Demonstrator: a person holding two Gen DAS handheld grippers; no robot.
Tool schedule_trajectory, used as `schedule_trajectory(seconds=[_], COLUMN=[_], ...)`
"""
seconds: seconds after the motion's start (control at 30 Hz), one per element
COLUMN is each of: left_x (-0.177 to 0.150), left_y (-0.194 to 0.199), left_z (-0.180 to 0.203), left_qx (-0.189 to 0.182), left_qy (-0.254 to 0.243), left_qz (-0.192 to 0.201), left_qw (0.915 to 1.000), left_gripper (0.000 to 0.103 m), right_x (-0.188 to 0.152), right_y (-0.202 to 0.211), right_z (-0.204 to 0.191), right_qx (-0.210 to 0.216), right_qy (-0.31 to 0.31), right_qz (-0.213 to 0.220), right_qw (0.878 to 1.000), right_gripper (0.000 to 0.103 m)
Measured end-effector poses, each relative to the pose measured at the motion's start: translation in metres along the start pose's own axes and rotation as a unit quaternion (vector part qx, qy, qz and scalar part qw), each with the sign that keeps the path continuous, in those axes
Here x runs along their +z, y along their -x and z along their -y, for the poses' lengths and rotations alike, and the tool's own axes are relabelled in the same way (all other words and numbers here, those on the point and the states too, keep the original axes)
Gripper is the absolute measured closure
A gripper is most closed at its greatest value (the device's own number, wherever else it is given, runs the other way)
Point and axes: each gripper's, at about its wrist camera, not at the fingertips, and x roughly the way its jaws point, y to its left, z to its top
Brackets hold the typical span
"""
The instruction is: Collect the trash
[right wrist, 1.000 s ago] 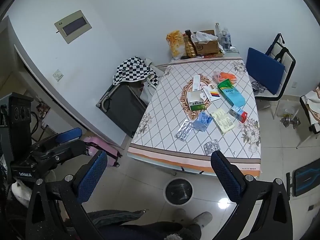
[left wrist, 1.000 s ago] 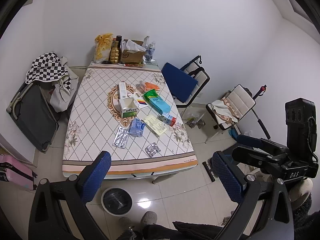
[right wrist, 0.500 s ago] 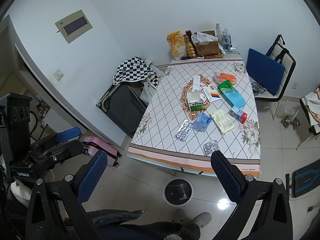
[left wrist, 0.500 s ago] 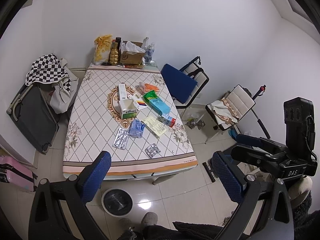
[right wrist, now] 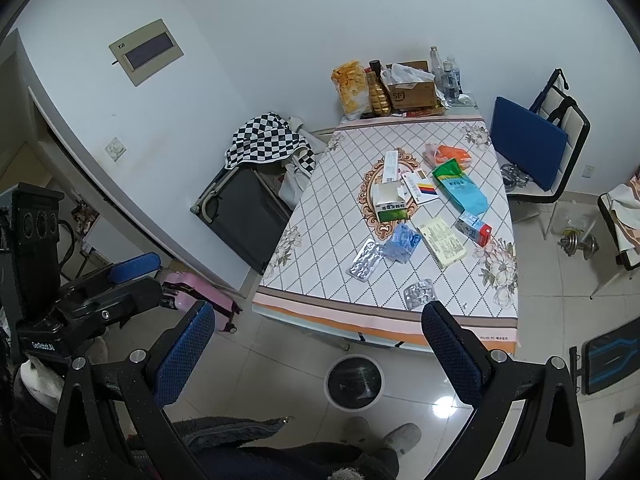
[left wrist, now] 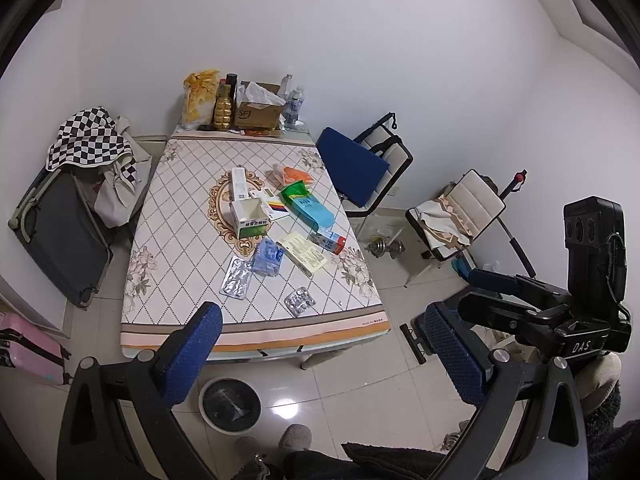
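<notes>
Trash lies on the patterned table (left wrist: 180, 248): an open green-and-white box (left wrist: 248, 218), a blue plastic wrapper (left wrist: 269, 257), a silver blister pack (left wrist: 237, 278), a smaller blister pack (left wrist: 300, 301), a yellow leaflet (left wrist: 304, 253), a teal pouch (left wrist: 307, 205) and a small carton (left wrist: 329, 241). A round bin (left wrist: 230, 405) stands on the floor below the table's near edge. My left gripper (left wrist: 320, 354) is open and empty, high above the floor before the table. My right gripper (right wrist: 320, 354) is open and empty too, and shows in the left wrist view (left wrist: 500, 292).
A blue-cushioned chair (left wrist: 354, 172) and a white chair (left wrist: 460, 216) stand right of the table. A dark suitcase (left wrist: 56, 236) with a checkered cloth leans at the left. A cardboard box and bottles (left wrist: 256, 108) sit at the far end. A dumbbell (left wrist: 386, 246) lies on the floor.
Both grippers have drifted slightly; the table sits a little lower in the left view and the bin is more in sight. Nothing was picked up.
</notes>
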Motion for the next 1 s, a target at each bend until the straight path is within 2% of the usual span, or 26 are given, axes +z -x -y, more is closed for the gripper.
schedule_trajectory(seconds=[1.0], left_x=[-0.0018], left_y=[-0.0084], left_z=[-0.0035], left_qx=[-0.019], left_qy=[-0.001], left_qz=[-0.012], left_qw=[0.9997], left_gripper=[0.0], right_x=[0.0012], right_y=[-0.0009], right_z=[-0.0029], right_qx=[-0.002], right_qy=[0.007], right_qz=[-0.003], right_qw=[1.0], right_gripper=[0.0])
